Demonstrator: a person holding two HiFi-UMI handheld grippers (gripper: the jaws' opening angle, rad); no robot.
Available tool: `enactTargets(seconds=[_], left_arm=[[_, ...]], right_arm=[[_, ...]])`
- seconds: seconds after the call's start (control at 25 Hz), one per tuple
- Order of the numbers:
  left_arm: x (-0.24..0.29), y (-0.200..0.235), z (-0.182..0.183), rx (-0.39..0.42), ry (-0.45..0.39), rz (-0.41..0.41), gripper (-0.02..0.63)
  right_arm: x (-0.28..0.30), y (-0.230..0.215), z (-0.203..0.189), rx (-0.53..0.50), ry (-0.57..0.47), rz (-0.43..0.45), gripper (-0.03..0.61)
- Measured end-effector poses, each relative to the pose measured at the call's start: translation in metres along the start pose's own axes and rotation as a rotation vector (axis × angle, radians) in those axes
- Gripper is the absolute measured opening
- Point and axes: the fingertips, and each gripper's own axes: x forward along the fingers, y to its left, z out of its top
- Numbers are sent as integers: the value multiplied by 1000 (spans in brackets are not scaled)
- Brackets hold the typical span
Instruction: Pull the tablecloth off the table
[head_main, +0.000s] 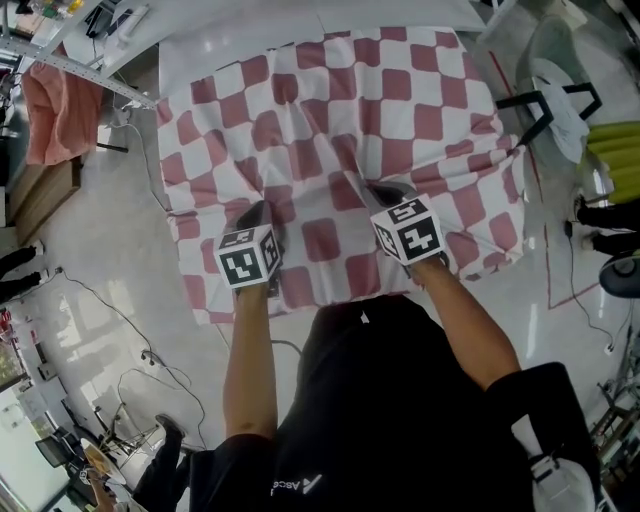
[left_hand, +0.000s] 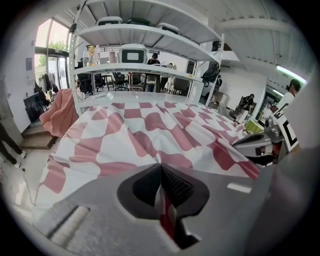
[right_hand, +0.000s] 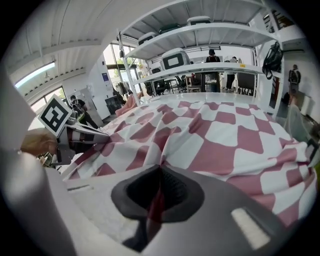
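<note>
The table is the biggest thing here. It runs far out ahead of the fingers, and only a bare strip shows at its far end. The tablecloth, with red and white squares, covers almost all of the table. It spreads out in front of both sets of fingers and hangs over the near edge behind them. The left gripper and the right gripper sit side by side on the near part of the cloth. Each one is squeezed tight on a small pinch of cloth, and a wrinkle runs forward from the tips of each. I think the pull is about to start. To do it well, both grippers should come back toward the body together, at the same speed, so the cloth slides straight and does not twist. They should stay low and keep squeezing hard, because thin cloth can slip out from between the fingers.
</note>
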Motion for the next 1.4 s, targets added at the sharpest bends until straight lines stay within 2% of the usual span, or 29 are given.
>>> enactTargets(seconds=[0.2, 0.4, 0.72, 1.12, 1.4], left_arm=[[-30, -6, 10, -48, -103, -23, 12], [-61, -28, 3, -53, -186, -26, 12], [-118, -71, -11, -92, -317, -53, 12], [-210, -98, -36, -68, -503, -127, 12], [-304, -117, -83, -39, -652, -220, 12]], right_arm=[[-23, 19, 7, 40, -68, 76, 3], [-55, 34, 1, 72, -144, 152, 3], [-102, 60, -10, 63, -230, 264, 3], [-166, 116, -36, 50, -343, 283, 3], [-228, 186, -75, 60, -454, 285, 3]])
